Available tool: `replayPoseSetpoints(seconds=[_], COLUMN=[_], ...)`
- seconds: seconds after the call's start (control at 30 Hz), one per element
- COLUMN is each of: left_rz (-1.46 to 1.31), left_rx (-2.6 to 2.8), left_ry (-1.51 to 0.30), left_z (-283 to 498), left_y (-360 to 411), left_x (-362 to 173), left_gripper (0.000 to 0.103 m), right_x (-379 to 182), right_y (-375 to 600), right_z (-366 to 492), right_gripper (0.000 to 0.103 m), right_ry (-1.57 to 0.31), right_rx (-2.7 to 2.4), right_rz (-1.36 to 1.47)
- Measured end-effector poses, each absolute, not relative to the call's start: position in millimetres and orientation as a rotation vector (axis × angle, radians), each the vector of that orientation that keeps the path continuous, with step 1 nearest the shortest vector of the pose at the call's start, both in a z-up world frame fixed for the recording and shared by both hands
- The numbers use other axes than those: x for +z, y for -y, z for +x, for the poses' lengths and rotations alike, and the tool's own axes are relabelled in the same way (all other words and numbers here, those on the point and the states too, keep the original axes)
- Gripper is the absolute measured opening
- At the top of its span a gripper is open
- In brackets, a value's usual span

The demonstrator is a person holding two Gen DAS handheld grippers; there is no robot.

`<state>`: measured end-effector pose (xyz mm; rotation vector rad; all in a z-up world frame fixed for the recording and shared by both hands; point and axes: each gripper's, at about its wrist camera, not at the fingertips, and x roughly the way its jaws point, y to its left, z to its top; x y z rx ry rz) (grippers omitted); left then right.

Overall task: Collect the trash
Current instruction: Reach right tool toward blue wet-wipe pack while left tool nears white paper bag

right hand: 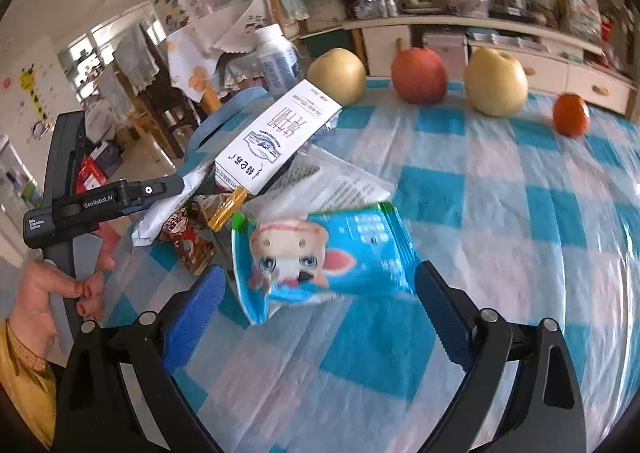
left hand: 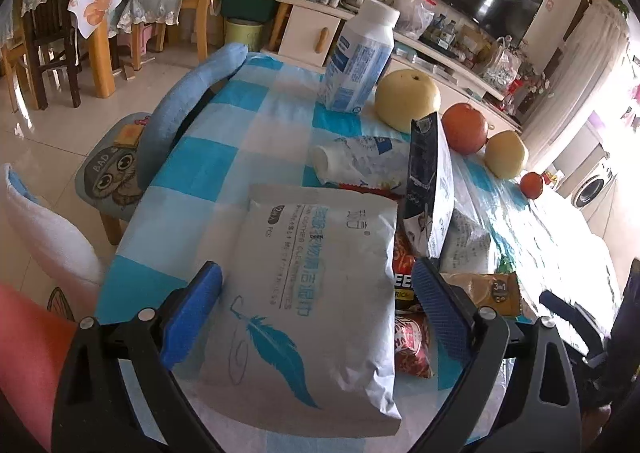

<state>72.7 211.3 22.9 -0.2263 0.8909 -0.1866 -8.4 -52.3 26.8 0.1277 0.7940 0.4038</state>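
Left wrist view: rides low over the checked tablecloth point(left hand: 208, 173), looking forward between its own blue pads point(left hand: 192, 313), close on a white wet-wipes pack point(left hand: 312, 293); faces along the table toward the TV cabinet point(left hand: 440, 49).

Right wrist view: also low and close, looking across the table at the fruit row, a blue snack packet point(right hand: 332, 253) nearest; the left gripper point(right hand: 100, 201) shows at its left edge.

Shared: tablecloth, pears, white bottle point(left hand: 360, 57), red wrapper pile.
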Motion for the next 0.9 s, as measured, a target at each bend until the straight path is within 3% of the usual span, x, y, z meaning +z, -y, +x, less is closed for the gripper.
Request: replayPoseSetpoints(seconds=[0.47, 0.73, 0.9], left_rz=[-0.169, -0.168, -0.162], left_rx=[-0.199, -0.179, -0.168], left_ry=[-0.92, -0.919, -0.911], left_z=[74, 74, 73], left_y=[-196, -192, -189], left_x=[15, 14, 14], left_gripper=[0.096, 0.096, 0.096], right_x=[26, 50, 31], right_y=[21, 34, 37], right_z=[-27, -32, -9], right_gripper=[0.095, 0.095, 0.095], right_ry=[-0.922, -0.746, -0.785], right_rx=[0.683, 0.546, 0.478], right_rz=[0.078, -0.027, -0.032])
